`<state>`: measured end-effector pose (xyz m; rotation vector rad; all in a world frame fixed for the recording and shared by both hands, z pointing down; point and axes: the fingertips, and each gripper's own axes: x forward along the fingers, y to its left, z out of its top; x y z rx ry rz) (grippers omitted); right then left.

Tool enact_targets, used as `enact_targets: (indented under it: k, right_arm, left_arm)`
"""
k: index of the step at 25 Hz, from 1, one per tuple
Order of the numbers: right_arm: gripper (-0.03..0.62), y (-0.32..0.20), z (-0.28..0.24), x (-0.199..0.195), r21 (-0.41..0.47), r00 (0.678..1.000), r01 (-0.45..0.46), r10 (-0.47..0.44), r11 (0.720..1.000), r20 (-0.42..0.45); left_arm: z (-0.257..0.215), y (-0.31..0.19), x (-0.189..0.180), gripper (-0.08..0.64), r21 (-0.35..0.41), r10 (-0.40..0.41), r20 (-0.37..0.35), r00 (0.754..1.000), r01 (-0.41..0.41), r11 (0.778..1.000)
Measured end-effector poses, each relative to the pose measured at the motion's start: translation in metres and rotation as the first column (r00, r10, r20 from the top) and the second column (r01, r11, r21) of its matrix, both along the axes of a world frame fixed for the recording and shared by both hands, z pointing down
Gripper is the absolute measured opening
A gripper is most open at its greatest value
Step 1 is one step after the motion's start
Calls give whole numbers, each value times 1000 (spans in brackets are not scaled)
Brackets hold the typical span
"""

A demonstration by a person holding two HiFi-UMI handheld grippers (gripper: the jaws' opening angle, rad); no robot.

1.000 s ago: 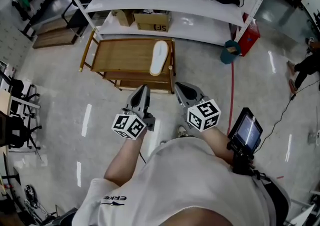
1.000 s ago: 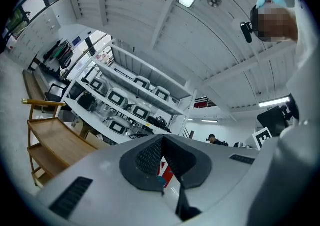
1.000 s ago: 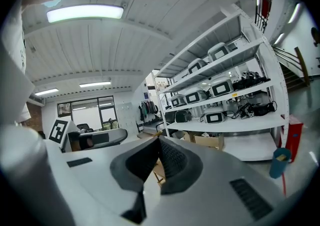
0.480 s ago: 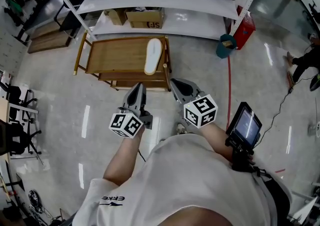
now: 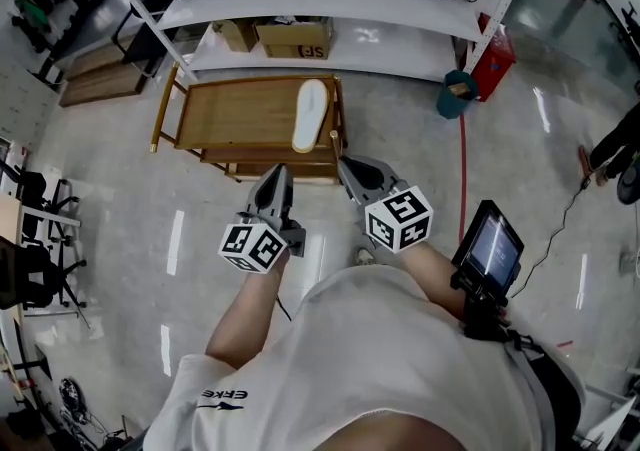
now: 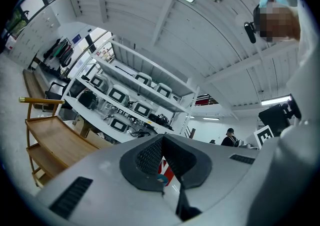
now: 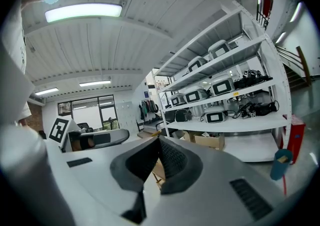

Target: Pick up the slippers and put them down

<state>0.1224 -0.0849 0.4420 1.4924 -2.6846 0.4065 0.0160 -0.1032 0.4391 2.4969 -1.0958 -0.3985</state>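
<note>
Holding: nothing. The left claw (image 5: 277,172) and the right claw (image 5: 345,163) are both pressed shut with no thing between the pads, and they are held out roughly level in front of the person's chest.
Slipper: one white slipper (image 5: 310,115) lies lengthwise on the top of the table, near its right end. No second slipper shows.
Table: a low wooden table (image 5: 225,114) stands on the floor ahead of the claws, just in front of the white shelving (image 5: 330,1).
Gap: both claws are apart from the slipper. The right one is the nearer, by the table's near right corner.
Change: almost nothing over the last second. The claws have stayed shut and kept their place, and the slipper has not shifted on the table. Only the head view has drifted slightly.
Meaning: the pick-up looks not yet begun, as if the person is waiting or lining up.
Next: probably a claw must open, then reach forward and down to the slipper.
</note>
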Motion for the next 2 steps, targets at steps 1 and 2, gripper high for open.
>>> enact_targets:
  k: [1, 2]
  right_arm:
    - [0, -1, 0, 0, 0, 1000, 2, -2, 1000, 0]
    - [0, -2, 0, 0, 0, 1000, 4, -4, 1000, 1]
  left_arm:
    - [0, -1, 0, 4, 0, -1, 0, 1000, 1, 1000]
    - [-1, -1, 0, 3, 1, -2, 0, 1000, 2, 1000]
